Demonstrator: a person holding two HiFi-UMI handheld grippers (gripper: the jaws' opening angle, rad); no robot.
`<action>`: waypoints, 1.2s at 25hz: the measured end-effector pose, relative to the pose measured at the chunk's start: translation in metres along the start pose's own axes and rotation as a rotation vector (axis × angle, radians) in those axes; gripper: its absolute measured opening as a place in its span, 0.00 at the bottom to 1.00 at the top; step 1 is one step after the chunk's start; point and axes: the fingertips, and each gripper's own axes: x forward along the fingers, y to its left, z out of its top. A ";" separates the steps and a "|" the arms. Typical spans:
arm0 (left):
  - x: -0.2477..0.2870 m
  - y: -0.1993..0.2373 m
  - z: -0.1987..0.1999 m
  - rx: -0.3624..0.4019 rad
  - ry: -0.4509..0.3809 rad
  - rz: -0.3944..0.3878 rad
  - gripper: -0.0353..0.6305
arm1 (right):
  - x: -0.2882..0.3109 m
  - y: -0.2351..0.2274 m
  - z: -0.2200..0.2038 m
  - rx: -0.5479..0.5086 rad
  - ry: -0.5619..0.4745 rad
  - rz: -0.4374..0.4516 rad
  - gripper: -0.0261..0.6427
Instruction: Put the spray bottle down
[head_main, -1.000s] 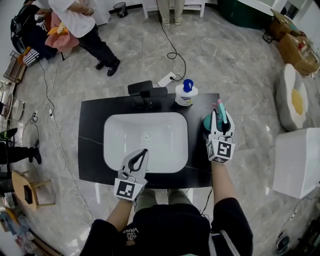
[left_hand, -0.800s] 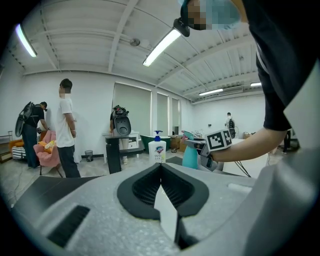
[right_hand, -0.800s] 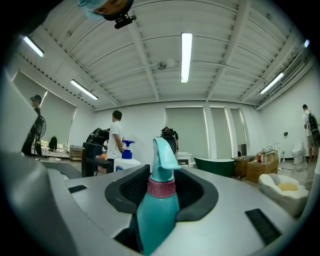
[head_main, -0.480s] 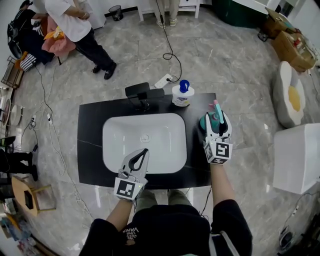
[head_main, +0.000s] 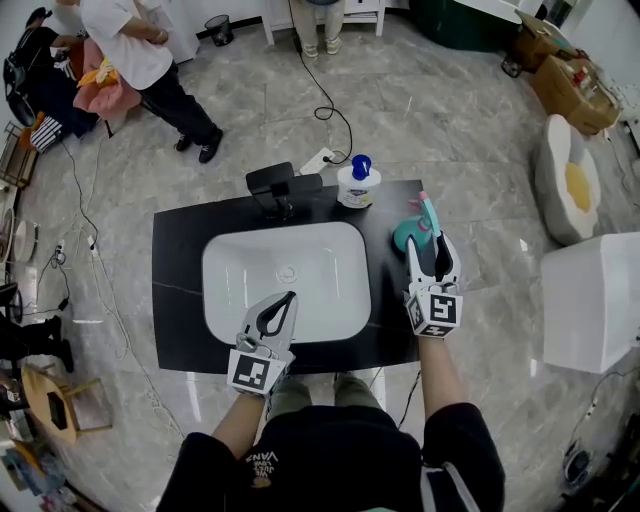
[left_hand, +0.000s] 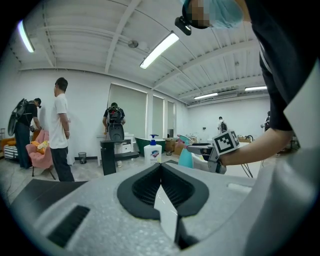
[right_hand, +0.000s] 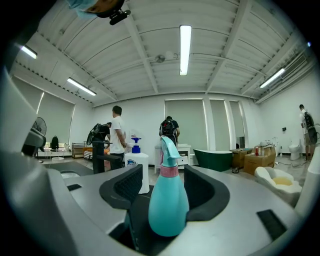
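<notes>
Teal spray btl (right_hand: 167, 200), pink collar, upright on black counter (head_main: 180, 300).

A large open studio hall is shown, fitted out as a mock bathroom. A white sink (head_main: 230, 290) is set in a freestanding black table (head_main: 180, 300) on a marble-tiled floor (head_main: 450, 130). A green bathtub (right_hand: 217, 157), cardboard boxes (head_main: 570, 85) and loose cables (head_main: 330, 100) are seen around it, and strip lights (right_hand: 185, 50) are mounted on a white beamed ceiling.

Black countertop (head_main: 180, 300) being filled mid by white basin (head_main: 285, 320); black faucet (head_main: 275, 183), pump bottle (head_main: 358, 186) being carried at rear edge; teal spray bottle (head_main: 407, 236) being supported upright, right side.
</notes>
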 end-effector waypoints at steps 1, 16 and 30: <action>0.000 0.000 0.001 0.001 -0.003 -0.006 0.08 | -0.004 0.001 0.001 -0.002 0.004 -0.003 0.40; -0.016 -0.001 0.033 0.023 -0.076 -0.103 0.08 | -0.092 0.037 0.040 -0.005 -0.009 -0.069 0.20; -0.051 0.004 0.049 0.049 -0.131 -0.246 0.08 | -0.161 0.114 0.077 0.016 -0.053 -0.115 0.05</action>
